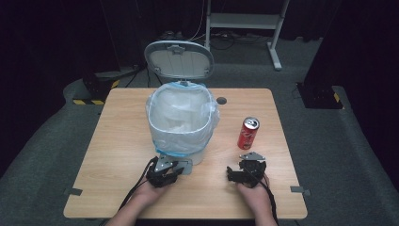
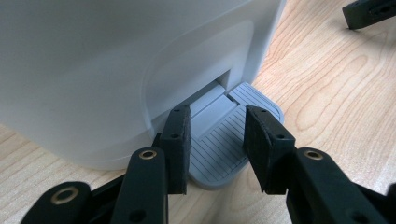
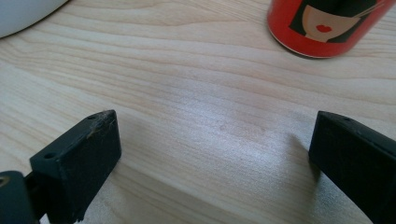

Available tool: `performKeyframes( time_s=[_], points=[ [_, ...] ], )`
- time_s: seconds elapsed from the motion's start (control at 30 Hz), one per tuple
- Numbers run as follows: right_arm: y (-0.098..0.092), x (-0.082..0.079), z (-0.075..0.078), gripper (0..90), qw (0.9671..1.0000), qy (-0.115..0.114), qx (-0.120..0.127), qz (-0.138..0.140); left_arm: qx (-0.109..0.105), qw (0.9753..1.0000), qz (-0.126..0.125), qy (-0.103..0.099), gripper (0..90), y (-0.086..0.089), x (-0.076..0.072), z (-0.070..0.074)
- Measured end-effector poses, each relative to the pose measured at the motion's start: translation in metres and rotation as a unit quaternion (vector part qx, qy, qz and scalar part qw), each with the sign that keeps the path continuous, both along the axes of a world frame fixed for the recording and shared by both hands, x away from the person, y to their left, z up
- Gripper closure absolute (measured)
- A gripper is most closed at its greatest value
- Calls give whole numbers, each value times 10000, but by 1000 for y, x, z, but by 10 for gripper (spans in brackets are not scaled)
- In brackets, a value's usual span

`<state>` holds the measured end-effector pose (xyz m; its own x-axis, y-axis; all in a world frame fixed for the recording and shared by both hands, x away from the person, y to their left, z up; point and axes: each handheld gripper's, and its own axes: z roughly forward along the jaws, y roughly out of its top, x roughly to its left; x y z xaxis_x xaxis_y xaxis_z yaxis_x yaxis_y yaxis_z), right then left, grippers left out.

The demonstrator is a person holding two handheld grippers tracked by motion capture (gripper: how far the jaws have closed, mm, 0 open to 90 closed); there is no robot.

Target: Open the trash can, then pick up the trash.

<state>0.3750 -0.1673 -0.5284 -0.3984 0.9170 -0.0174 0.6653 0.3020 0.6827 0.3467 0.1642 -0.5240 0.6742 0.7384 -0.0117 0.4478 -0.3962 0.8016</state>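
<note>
A white pedal bin (image 1: pixel 181 141) with a clear bag liner (image 1: pixel 179 110) stands mid-table, its lid (image 1: pixel 179 60) raised upright behind it. My left gripper (image 1: pixel 164 170) sits at the bin's front base. In the left gripper view its jaws stand open, a pedal's width apart, over the grey ribbed pedal (image 2: pixel 224 135), close against the bin wall (image 2: pixel 93 70). A red soda can (image 1: pixel 248 133) stands upright to the right of the bin. My right gripper (image 1: pixel 247 170) lies just in front of the can, open wide over bare wood (image 3: pixel 210 154), with the can's base (image 3: pixel 327 28) beyond its jaws.
The wooden table (image 1: pixel 117 141) has a round cable hole (image 1: pixel 221 100) behind the bin and tape marks near its front corners (image 1: pixel 73 191). A white stand (image 1: pixel 244 21) and cables sit on the dark floor beyond.
</note>
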Motion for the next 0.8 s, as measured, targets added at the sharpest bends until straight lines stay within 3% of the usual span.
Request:
performKeyframes(
  time_s=[0.13,0.4,0.6,0.8],
  points=[
    [-3,1,4,38,10000,54,73,-19,37,10000,4,-27,612,0,0,0],
    [-13,6,25,10,9982,-524,139,-244,12,10000,2,-16,612,0,0,0],
    [-16,14,34,8,9969,-699,109,-331,4,10000,-4,8,612,0,0,0],
    [-21,27,40,12,9953,-739,206,-589,33,10000,-28,-17,612,1,1,0]
  ],
)
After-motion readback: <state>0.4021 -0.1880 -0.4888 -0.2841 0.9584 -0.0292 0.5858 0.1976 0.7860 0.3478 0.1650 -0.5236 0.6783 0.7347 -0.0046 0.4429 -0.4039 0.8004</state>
